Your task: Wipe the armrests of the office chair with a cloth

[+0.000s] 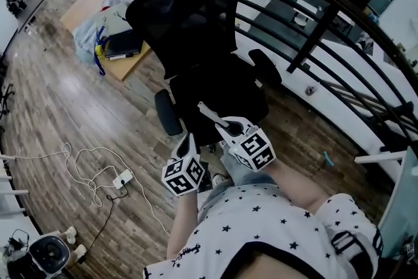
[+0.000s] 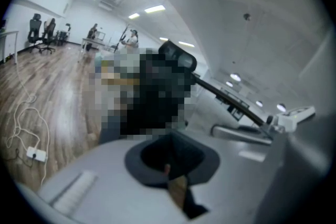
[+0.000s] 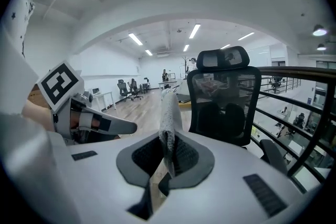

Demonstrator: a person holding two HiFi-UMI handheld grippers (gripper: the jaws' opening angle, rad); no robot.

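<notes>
Fingers [image 3: 233, 165] of the right gripper [image 3: 167, 140] are clamped on a pale grey, nubbly-textured cloth [image 3: 169, 105], folded into a narrow strip whose free end pokes out past the tips. It looks light, soft and limp, so it should drape and bunch rather than push. The present hold low on the fold seems sound, provided enough loose fabric is left to press flat on a pad.

The cloth sits over the front edge of the seat of the black mesh-backed office chair [image 1: 189, 16]. It lies between the padded black armrest [image 1: 167, 112] on the chair's side nearer the left gripper [image 1: 189, 142] and the armrest [image 1: 264, 66] on the side by the black metal railing [image 1: 339, 16]. Neither is touched yet.

The pads look firm and smooth, likely easy to wipe, though the chair may swivel under a sideways pull. The left gripper's fingers are together with nothing between them, just in front of the seat. Beside the chair, a white power strip [image 1: 122, 178] lies on the wood-plank floor [image 1: 59, 108].
</notes>
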